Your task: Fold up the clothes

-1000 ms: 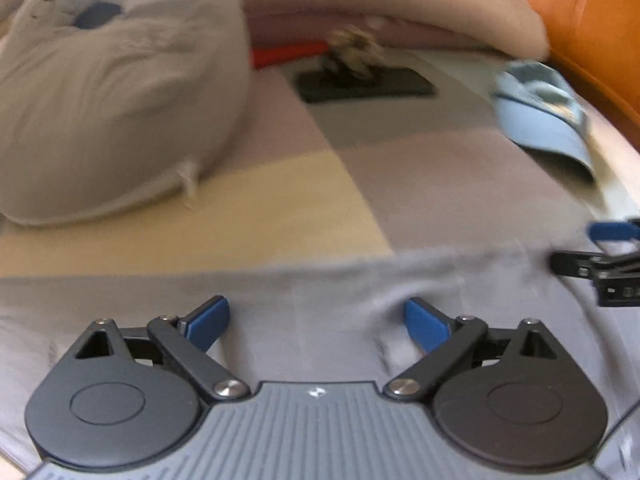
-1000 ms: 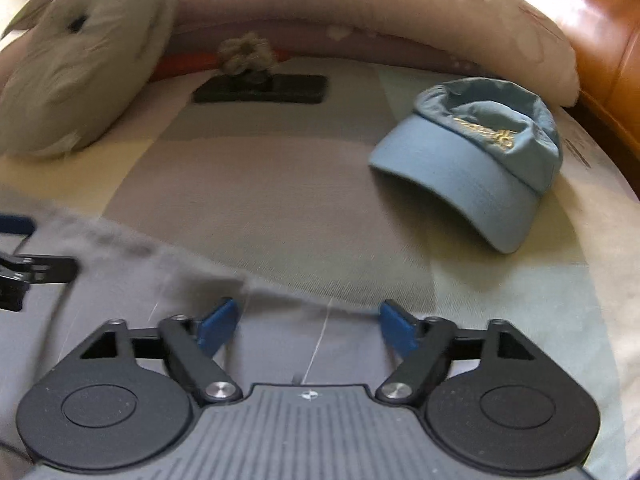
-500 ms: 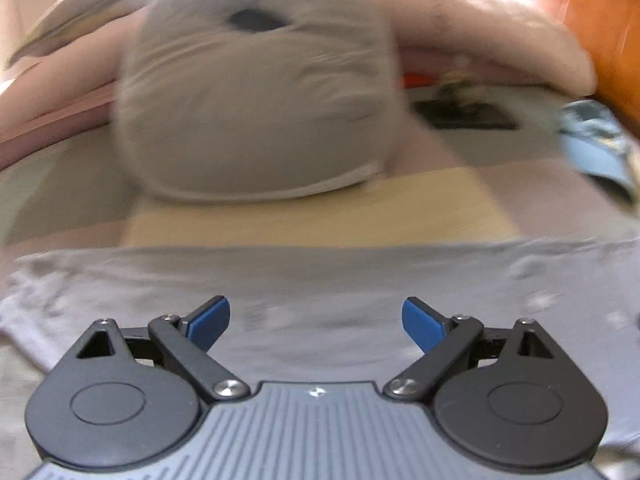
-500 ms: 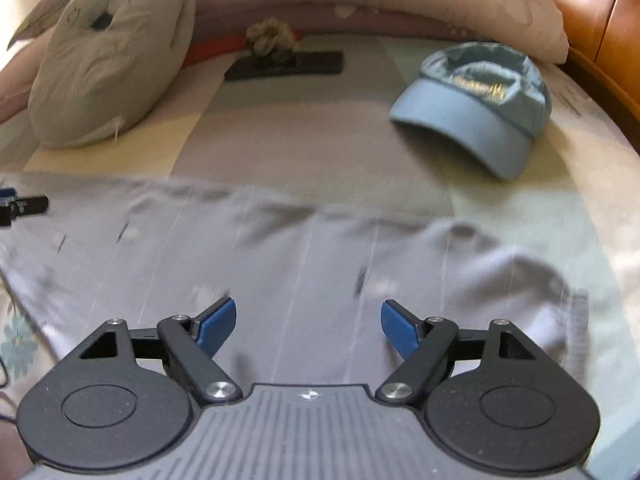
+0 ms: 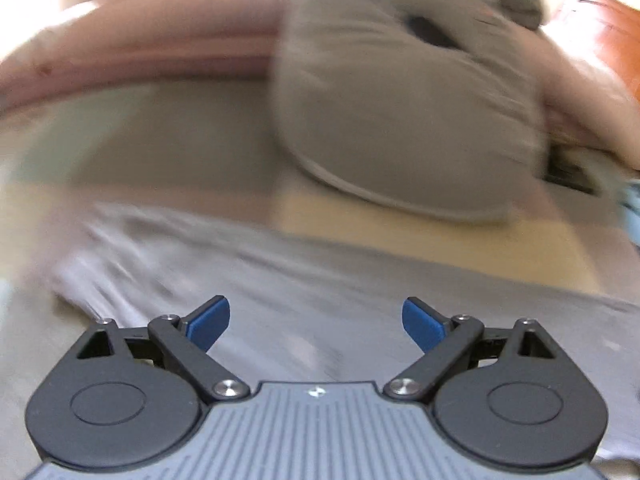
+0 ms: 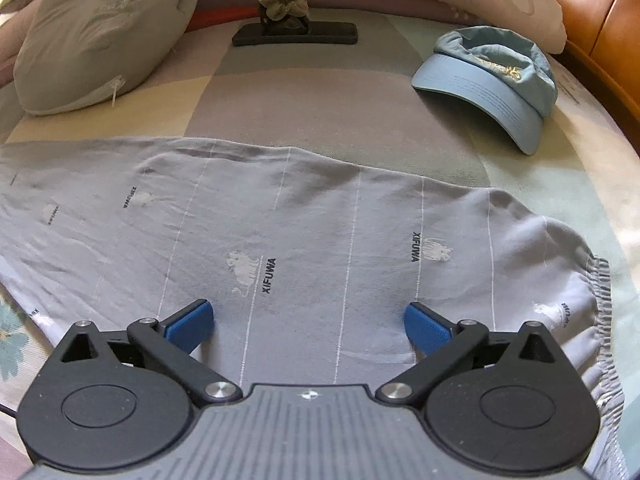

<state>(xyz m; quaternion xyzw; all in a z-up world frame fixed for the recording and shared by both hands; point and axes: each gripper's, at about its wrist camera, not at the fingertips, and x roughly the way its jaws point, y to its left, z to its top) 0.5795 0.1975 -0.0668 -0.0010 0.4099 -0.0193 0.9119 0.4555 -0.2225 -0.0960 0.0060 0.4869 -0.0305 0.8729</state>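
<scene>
The grey garment (image 6: pixel 304 216) is lying spread flat across the patchwork bedspread (image 6: pixel 328 100), showing "XIFUWA" printed beside small white animal motifs between thin white stripes, its elastic waistband (image 6: pixel 604 304) bunching at the right. The right gripper (image 6: pixel 308 322) is hovering over it with blue pads wide apart, holding nothing; half a second ago it was sitting closer to the cloth's far edge. The left gripper (image 5: pixel 316 318) is likewise gaping empty, its view smearing with motion. A light-blue cap (image 6: pixel 496 76), a grey pillow (image 6: pixel 100 28) and a black phone (image 6: pixel 296 34) are resting beyond.
</scene>
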